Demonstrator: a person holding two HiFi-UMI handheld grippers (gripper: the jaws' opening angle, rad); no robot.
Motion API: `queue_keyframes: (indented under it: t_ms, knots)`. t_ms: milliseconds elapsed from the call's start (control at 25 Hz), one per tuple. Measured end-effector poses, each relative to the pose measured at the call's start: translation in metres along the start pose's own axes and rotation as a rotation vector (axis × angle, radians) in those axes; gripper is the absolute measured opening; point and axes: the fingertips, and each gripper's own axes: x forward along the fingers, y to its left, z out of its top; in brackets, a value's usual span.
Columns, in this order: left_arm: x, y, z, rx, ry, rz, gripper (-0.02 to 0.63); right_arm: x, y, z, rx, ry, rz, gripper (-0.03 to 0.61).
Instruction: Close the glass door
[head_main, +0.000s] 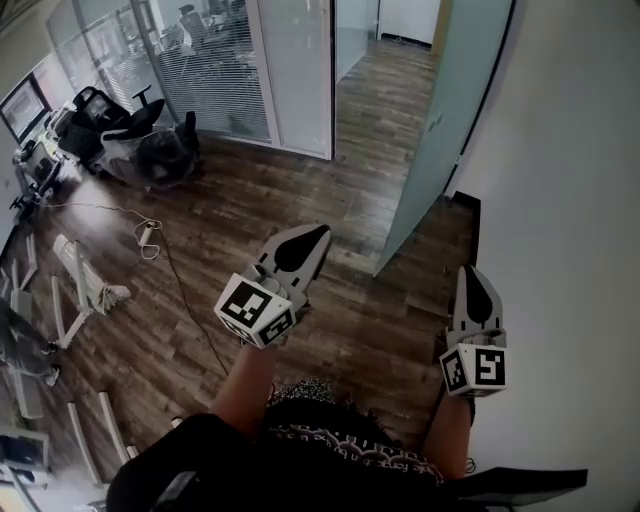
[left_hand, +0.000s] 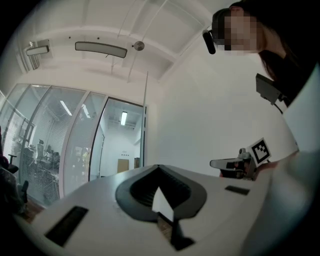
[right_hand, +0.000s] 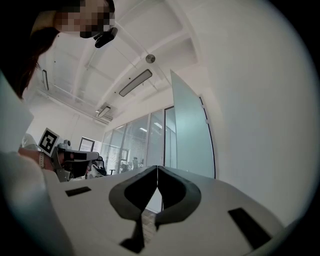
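The frosted glass door (head_main: 447, 120) stands open, angled out from the white wall at the upper right; in the right gripper view the door (right_hand: 192, 137) rises just beyond the jaws. My right gripper (head_main: 478, 292) hangs near the wall, below the door's lower corner, apart from it. Its jaws (right_hand: 157, 170) are shut and empty. My left gripper (head_main: 302, 246) is held over the wooden floor to the left of the door. Its jaws (left_hand: 159, 168) meet at the tip with nothing between them.
A glass partition with blinds (head_main: 215, 60) runs along the back. Black office chairs (head_main: 150, 145), a monitor and loose gear crowd the left side. A cable with a power strip (head_main: 150, 235) trails across the floor. The white wall (head_main: 570, 200) closes the right.
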Motion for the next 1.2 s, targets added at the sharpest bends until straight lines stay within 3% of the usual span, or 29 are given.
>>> queue_keyframes:
  t_ms: [200,520,840,1200]
  knots:
    - [0.023,0.016,-0.013,-0.007,0.018,0.001,0.002,0.025,-0.013,-0.015,0.019,0.018,-0.006,0.005]
    - [0.104,0.062,-0.033,-0.026,-0.011,-0.058,0.002,0.097,-0.049,-0.035,0.000,0.024,-0.037,0.005]
    - [0.198,0.132,-0.024,-0.021,-0.046,-0.115,0.002,0.195,-0.089,-0.031,-0.026,0.012,-0.095,0.005]
    - [0.235,0.177,-0.043,-0.033,-0.013,-0.095,0.002,0.252,-0.112,-0.053,-0.003,0.031,-0.121,0.005]
